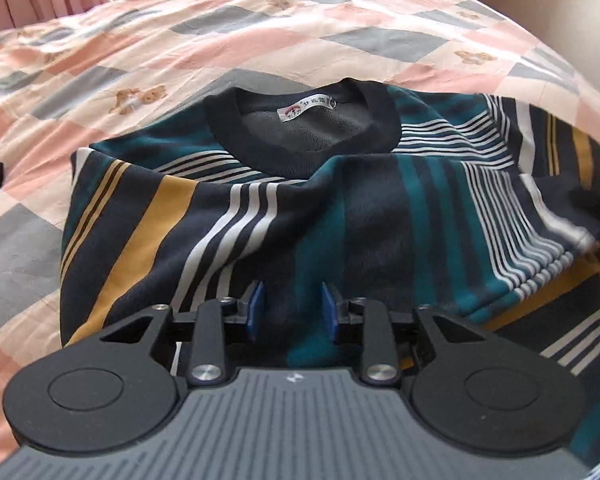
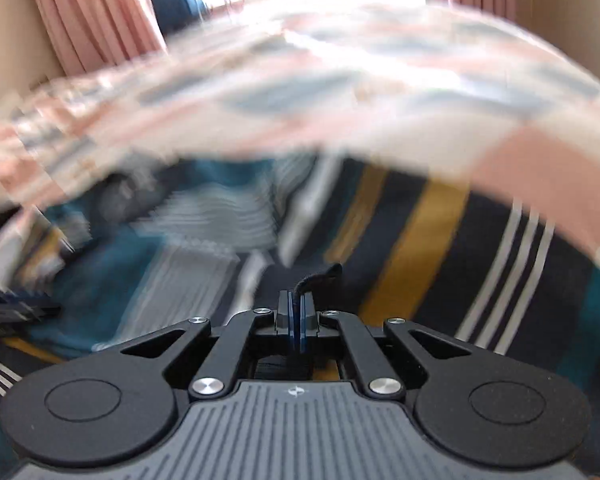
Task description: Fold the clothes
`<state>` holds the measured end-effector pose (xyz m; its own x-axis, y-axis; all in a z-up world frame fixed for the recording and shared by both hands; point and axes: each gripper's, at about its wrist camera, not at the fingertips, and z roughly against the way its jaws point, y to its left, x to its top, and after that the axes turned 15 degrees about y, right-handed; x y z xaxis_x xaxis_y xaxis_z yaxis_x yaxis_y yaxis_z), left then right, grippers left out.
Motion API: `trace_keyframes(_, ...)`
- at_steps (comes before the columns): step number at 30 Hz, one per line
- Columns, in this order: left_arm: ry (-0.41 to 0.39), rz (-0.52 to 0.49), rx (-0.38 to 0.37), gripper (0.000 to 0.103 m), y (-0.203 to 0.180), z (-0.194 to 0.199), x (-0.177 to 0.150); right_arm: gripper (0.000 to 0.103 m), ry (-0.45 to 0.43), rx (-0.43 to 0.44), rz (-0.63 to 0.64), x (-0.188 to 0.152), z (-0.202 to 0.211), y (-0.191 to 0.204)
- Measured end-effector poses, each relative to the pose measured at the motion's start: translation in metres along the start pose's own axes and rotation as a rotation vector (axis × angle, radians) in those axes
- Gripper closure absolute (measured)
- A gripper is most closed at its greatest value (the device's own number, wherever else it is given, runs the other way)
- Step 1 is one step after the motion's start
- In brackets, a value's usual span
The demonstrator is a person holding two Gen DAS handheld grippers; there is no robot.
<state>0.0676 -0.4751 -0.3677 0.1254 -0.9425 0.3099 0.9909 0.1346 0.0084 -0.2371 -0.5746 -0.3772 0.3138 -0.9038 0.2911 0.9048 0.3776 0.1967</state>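
I am holding my left gripper point(image 1: 292, 307) low over a striped sweatshirt of navy, teal, mustard and white knit fabric point(image 1: 340, 216), which is lying on a quilt of pink, grey and cream diamond patches with small bear prints point(image 1: 260, 36). The blue pads point(image 1: 256, 310) of this gripper are standing spread apart with nothing between them, hovering just above the sweatshirt's chest area. The sweatshirt's dark ribbed round collar point(image 1: 300, 120) is lying towards the far side from me, and a small white label point(image 1: 306, 107) is showing inside it. The left side of the garment is looking already turned in, its stripes running on a slant across the body. At the right edge of the left view, part of the sweatshirt is raised and blurred.

My right gripper point(image 2: 296, 320) is pressed together on a thin dark edge of the sweatshirt point(image 2: 380, 232), a strip of black fabric sticking up between the pads. That view is badly smeared, so I cannot tell which part of the garment I am pinching. Pink pleated curtains point(image 2: 100, 16) are hanging beside a bright window beyond the bed.
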Motion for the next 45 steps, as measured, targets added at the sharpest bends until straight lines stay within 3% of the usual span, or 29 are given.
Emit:
trace_keyframes(2, 0.004, 0.009, -0.003, 0.076, -0.004, 0.006, -0.002, 0.093, -0.018, 0.035, -0.015, -0.002, 0.001, -0.006)
trace_keyframes(3, 0.001, 0.012, -0.011, 0.075, -0.006, 0.01, -0.003, 0.079, -0.033, 0.029, -0.023, -0.004, 0.008, -0.006)
trace_keyframes(4, -0.004, 0.011, -0.024, 0.075, -0.009, 0.015, -0.005, 0.073, -0.061, 0.007, -0.031, -0.007, 0.015, -0.007)
trace_keyframes(6, -0.008, -0.004, -0.039, 0.075, -0.019, 0.021, -0.009, 0.051, -0.096, -0.005, -0.092, -0.018, 0.029, -0.018)
trace_keyframes(7, -0.003, -0.016, -0.039, 0.074, -0.026, 0.023, -0.01, 0.047, -0.098, 0.016, -0.167, -0.027, 0.036, -0.03)
trace_keyframes(12, 0.022, -0.033, -0.075, 0.073, -0.056, 0.026, -0.015, 0.045, -0.161, 0.147, -0.627, -0.108, 0.083, -0.129)
trace_keyframes(17, 0.042, -0.026, -0.102, 0.071, -0.077, 0.028, -0.022, 0.044, -0.301, 0.098, -1.047, -0.198, 0.121, -0.232)
trace_keyframes(19, 0.059, -0.026, -0.103, 0.07, -0.083, 0.027, -0.025, 0.044, -0.372, 0.129, -1.205, -0.224, 0.123, -0.264)
trace_keyframes(21, 0.075, -0.024, -0.103, 0.068, -0.087, 0.028, -0.029, 0.045, -0.451, 0.212, -1.328, -0.241, 0.116, -0.286)
trace_keyframes(23, 0.085, -0.021, -0.102, 0.064, -0.089, 0.03, -0.033, 0.043, -0.48, 0.261, -1.357, -0.242, 0.105, -0.299)
trace_keyframes(25, 0.091, -0.01, -0.106, 0.063, -0.087, 0.032, -0.037, 0.047, -0.439, 0.204, -1.304, -0.224, 0.104, -0.297)
trace_keyframes(26, 0.095, -0.005, -0.108, 0.063, -0.085, 0.034, -0.04, 0.069, -0.418, 0.175, -1.278, -0.216, 0.103, -0.296)
trace_keyframes(27, 0.098, 0.005, -0.11, 0.063, -0.082, 0.035, -0.042, 0.08, -0.387, 0.103, -1.228, -0.201, 0.108, -0.29)
trace_keyframes(28, 0.101, 0.019, -0.112, 0.063, -0.077, 0.037, -0.044, 0.081, -0.355, 0.031, -1.177, -0.187, 0.114, -0.284)
trace_keyframes(32, 0.095, 0.081, -0.117, 0.063, -0.049, 0.048, -0.057, 0.087, -0.426, -0.132, -0.93, -0.123, 0.155, -0.234)
trace_keyframes(35, 0.083, 0.134, -0.11, 0.063, -0.02, 0.059, -0.07, 0.087, -0.519, -0.144, -0.617, -0.051, 0.182, -0.155)
trace_keyframes(40, 0.067, 0.286, -0.126, 0.063, 0.046, 0.078, -0.096, 0.087, -0.594, 0.025, -0.087, 0.035, 0.185, 0.039)
trace_keyframes(45, 0.049, 0.485, -0.133, 0.063, 0.132, 0.091, -0.134, 0.087, -0.51, 0.194, 0.314, 0.036, 0.128, 0.227)
